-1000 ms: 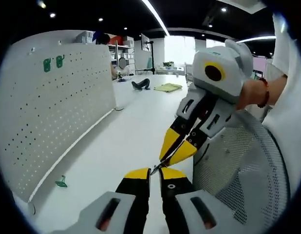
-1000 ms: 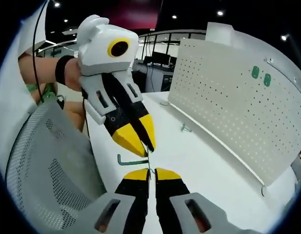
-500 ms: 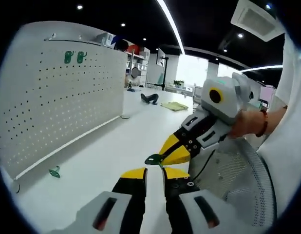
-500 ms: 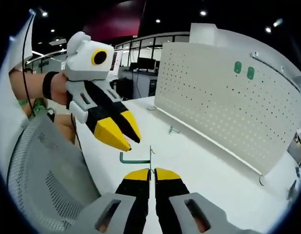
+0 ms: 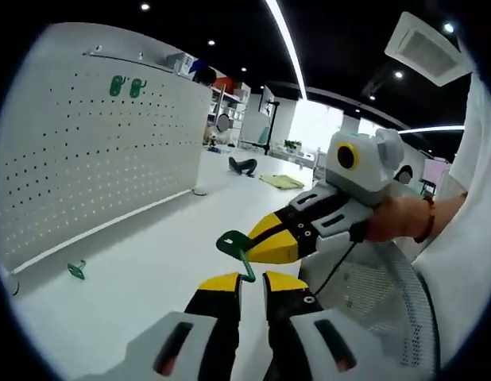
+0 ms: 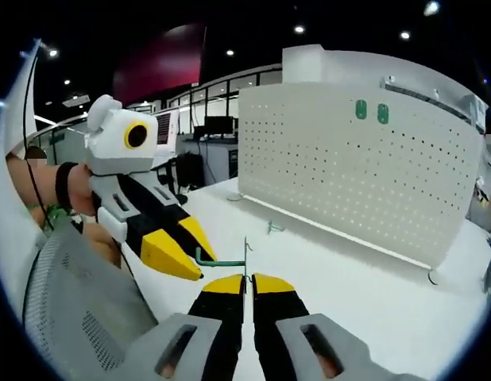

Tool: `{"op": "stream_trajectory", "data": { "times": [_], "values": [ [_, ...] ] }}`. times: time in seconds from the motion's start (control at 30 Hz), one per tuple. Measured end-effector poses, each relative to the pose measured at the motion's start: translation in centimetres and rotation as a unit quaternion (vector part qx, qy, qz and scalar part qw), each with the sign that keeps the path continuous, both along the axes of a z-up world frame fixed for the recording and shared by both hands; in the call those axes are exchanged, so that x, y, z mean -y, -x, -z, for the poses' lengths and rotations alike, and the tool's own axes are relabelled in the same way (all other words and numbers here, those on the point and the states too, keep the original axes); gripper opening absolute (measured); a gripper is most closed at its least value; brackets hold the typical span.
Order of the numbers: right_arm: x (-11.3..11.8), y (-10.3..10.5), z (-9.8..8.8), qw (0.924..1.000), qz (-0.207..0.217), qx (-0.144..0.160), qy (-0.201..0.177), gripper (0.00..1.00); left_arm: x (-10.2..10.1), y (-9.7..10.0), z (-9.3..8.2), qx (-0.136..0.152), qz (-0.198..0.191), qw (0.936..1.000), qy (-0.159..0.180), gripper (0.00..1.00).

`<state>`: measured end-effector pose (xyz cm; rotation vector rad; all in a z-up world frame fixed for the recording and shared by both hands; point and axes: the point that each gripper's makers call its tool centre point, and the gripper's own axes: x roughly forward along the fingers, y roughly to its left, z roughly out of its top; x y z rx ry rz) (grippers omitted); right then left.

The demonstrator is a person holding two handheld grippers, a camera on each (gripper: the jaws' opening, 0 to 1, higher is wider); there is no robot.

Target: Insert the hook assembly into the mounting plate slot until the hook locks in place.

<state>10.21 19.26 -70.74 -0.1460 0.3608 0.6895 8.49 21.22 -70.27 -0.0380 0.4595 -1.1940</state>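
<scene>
A green hook (image 6: pixel 220 260) with a thin upright plate sticks out to the left from my right gripper (image 6: pixel 245 279), which is shut on the plate. In the left gripper view the same hook (image 5: pixel 232 241) shows its flat green end at the right gripper's (image 5: pixel 252 246) yellow tips. My left gripper (image 5: pixel 252 280) is shut, and the hook's stem ends just above its tips. The left gripper (image 6: pixel 204 266) sits beside the hook's bent end. The white pegboard (image 5: pixel 94 151) (image 6: pixel 349 167) stands upright on the table, well apart from the hook.
Two green hooks (image 5: pixel 125 86) (image 6: pixel 371 111) hang near the pegboard's top. A loose green hook (image 5: pixel 75 270) (image 6: pixel 273 228) lies on the white table (image 5: pixel 150 262) at the board's foot. A grey mesh chair back (image 5: pixel 380 294) (image 6: pixel 79 309) is close by. A person's hands hold both grippers.
One second ago both grippers' tips met at the hook. The left gripper then drew back, while the hook stayed in the right gripper. Both views have swung, with the pegboard now further off.
</scene>
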Motion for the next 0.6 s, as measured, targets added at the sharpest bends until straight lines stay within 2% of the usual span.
{"op": "stream_trajectory", "data": {
  "times": [0.03,0.1,0.2,0.27,0.43,0.53,0.6],
  "values": [
    [0.1,-0.1,-0.3,0.9997,0.011,0.0,-0.022,0.02,0.1,-0.2,-0.2,-0.008,-0.012,0.9998,0.01,0.1],
    [0.1,-0.2,-0.5,0.9992,0.015,0.002,-0.037,0.02,0.2,-0.7,-0.8,-0.033,-0.038,0.9979,0.04,0.08],
    [0.3,-0.2,-0.6,0.999,0.021,0.003,-0.039,0.02,0.3,-1.0,-1.2,-0.042,-0.053,0.9962,0.055,0.07],
    [0.2,-0.2,-0.7,0.999,0.018,0.005,-0.04,0.02,0.4,-1.0,-1.4,-0.059,-0.056,0.9939,0.074,0.06],
    [0.2,-0.3,-0.7,0.999,0.022,0.011,-0.037,0.02,0.6,-1.3,-1.1,-0.082,-0.069,0.9904,0.088,0.06],
    [0.2,-0.4,-1.0,0.9985,0.029,0.018,-0.043,0.02,0.6,-1.4,-1.3,-0.101,-0.082,0.9856,0.109,0.05],
    [0.1,-0.4,-1.1,0.998,0.034,0.02,-0.05,0.02,0.7,-1.6,-1.5,-0.121,-0.095,0.9796,0.129,0.05]
  ]
}}
